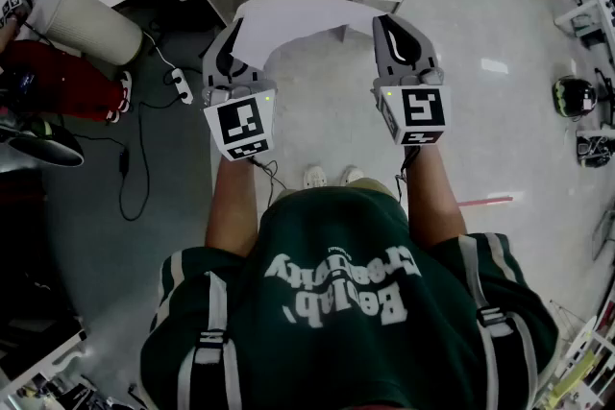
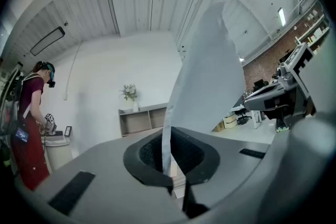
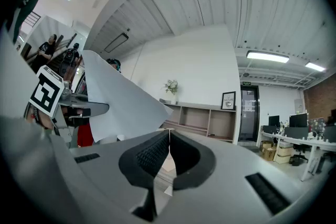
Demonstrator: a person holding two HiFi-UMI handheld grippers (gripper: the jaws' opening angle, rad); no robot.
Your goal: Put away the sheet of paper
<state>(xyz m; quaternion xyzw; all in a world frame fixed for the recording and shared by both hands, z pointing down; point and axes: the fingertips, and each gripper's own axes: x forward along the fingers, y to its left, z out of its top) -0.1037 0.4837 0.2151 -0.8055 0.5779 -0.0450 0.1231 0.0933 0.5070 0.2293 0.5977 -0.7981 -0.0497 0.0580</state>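
Left gripper (image 1: 229, 51) and right gripper (image 1: 399, 36) (forearms outstretched, parallel) hold jaws pinched on the sheet of paper (image 1: 298, 19).

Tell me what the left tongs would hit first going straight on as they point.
Apart from the sheet of paper already pinched in them, the left tongs aim upward; the way looks free up to the far white wall, though depth is unclear.

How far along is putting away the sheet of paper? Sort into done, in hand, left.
Done: the sheet of paper is up in the air, arching.
In hand: the left tool and the right tool each pinch one edge.
Left: setting it down and releasing it.
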